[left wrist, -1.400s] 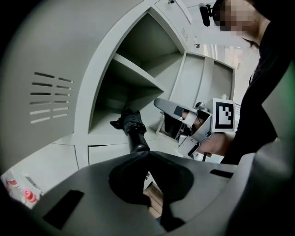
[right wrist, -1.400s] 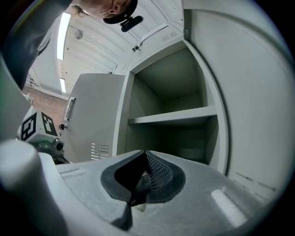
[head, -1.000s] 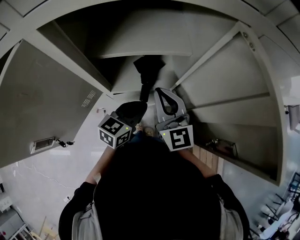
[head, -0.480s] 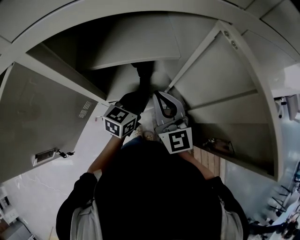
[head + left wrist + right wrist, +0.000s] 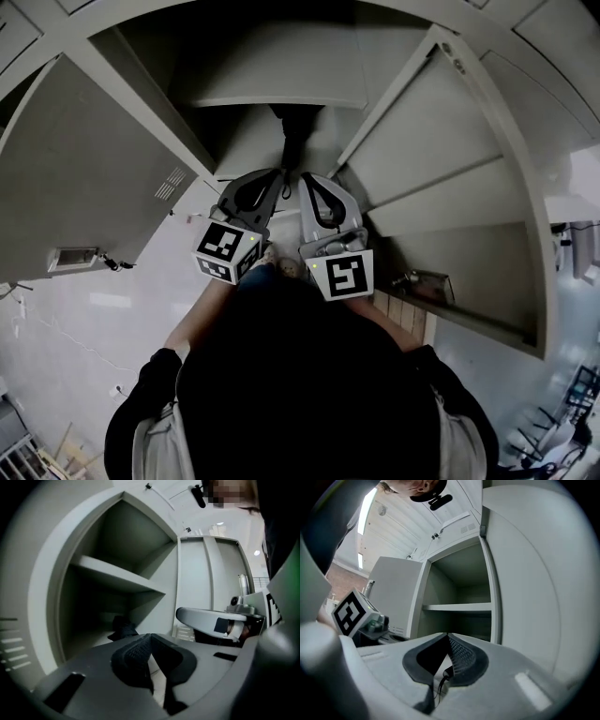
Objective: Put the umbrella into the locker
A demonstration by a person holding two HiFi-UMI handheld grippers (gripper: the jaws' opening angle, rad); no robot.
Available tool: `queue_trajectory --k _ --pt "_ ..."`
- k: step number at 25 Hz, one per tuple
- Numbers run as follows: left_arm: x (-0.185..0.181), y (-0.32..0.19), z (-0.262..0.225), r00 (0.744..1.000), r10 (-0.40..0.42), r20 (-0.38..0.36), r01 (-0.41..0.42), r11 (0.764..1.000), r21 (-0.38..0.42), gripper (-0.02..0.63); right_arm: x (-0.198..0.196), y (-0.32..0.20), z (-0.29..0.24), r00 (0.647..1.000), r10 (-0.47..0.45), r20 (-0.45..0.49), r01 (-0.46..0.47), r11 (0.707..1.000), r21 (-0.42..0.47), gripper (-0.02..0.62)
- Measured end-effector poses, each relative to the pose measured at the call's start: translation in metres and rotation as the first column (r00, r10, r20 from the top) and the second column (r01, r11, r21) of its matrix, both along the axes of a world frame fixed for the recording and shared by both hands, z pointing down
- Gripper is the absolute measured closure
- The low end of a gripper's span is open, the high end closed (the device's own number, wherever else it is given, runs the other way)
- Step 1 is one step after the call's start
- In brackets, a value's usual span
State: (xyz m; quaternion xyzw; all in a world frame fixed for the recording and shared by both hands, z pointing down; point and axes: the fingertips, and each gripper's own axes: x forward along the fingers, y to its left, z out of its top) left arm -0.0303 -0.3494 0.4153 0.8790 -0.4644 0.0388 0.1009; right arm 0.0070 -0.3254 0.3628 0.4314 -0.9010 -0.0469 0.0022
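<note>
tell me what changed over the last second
The left gripper rose and rolled in the head view, so its grey fingers now show, shut and empty, next to the right gripper. Nothing was grabbed or released. The umbrella stayed lying inside the locker, under the shelf, and the right gripper stayed put, shut.

Left hand-held gripper [image 5: 150, 637], right hand-held gripper [image 5: 448, 637]: jaws closed, empty

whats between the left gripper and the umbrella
Nothing: only a bare stretch of locker floor separates the left gripper from the umbrella, as the left gripper view shows.
</note>
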Motion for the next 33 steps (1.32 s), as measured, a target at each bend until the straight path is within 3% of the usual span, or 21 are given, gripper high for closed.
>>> queue_trajectory --k 5,10,23,33 --pt "-0.019 0.03 -0.025 0.985 -0.165 0.045 0.157 0.978 0.136 0.6 0.002 0.009 0.006 1.0 0.0 0.006 0.0 1.0 -0.015 0.594" --pt "-0.028 0.044 -0.032 0.972 -0.229 0.044 0.219 0.961 0.169 0.6 -0.001 0.015 0.009 1.0 -0.016 0.008 0.016 0.999 -0.033 0.594" --pt "-0.033 0.034 -0.036 0.992 -0.114 0.053 0.103 0.978 0.182 0.6 0.001 0.007 0.007 0.993 0.117 0.008 -0.116 0.993 -0.022 0.594" --pt "-0.026 0.039 -0.036 0.998 -0.035 0.042 0.027 0.984 0.176 0.6 -0.004 0.013 0.004 0.988 0.155 0.015 -0.155 0.988 -0.015 0.594"
